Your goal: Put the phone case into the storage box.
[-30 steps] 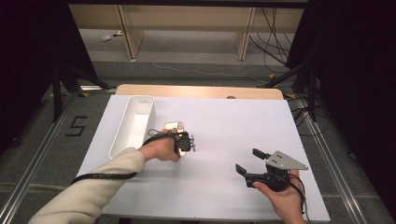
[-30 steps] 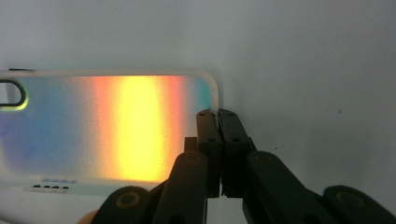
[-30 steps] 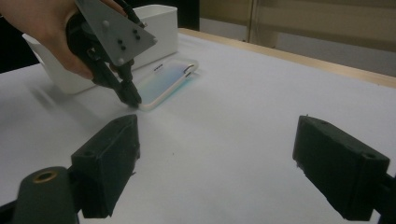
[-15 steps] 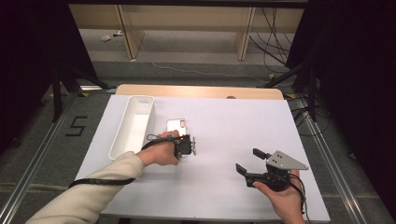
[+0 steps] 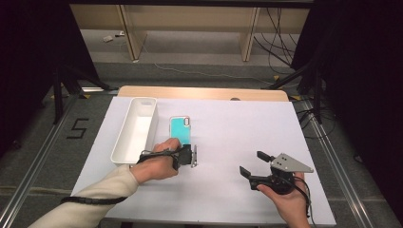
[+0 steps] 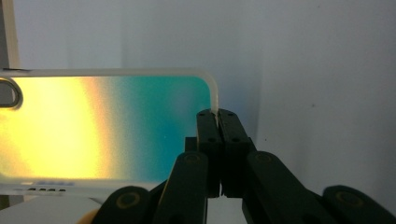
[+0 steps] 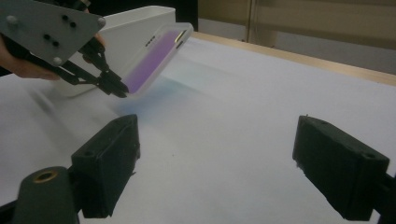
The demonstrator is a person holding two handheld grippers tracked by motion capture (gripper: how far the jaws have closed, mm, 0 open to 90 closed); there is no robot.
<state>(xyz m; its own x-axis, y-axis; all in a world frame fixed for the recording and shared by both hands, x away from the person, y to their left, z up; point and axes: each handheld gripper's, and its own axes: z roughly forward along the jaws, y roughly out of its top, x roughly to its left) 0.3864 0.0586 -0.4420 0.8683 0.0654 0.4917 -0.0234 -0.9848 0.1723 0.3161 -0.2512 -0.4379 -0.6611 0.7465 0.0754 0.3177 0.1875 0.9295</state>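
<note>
While the white table (image 5: 223, 118) spread across the middle of the high view, a long white tray (image 5: 135, 128) lay left of centre on it, and just right of the tray a phone case (image 5: 180, 129) with a teal back was tilted up off the surface, its near end lifted. At lower centre left, the left gripper (image 5: 192, 156) had its jaws clenched on the near edge of that case. Well apart at the lower right, the right gripper (image 5: 251, 165) rested low with its jaws spread wide and nothing between them.
</note>
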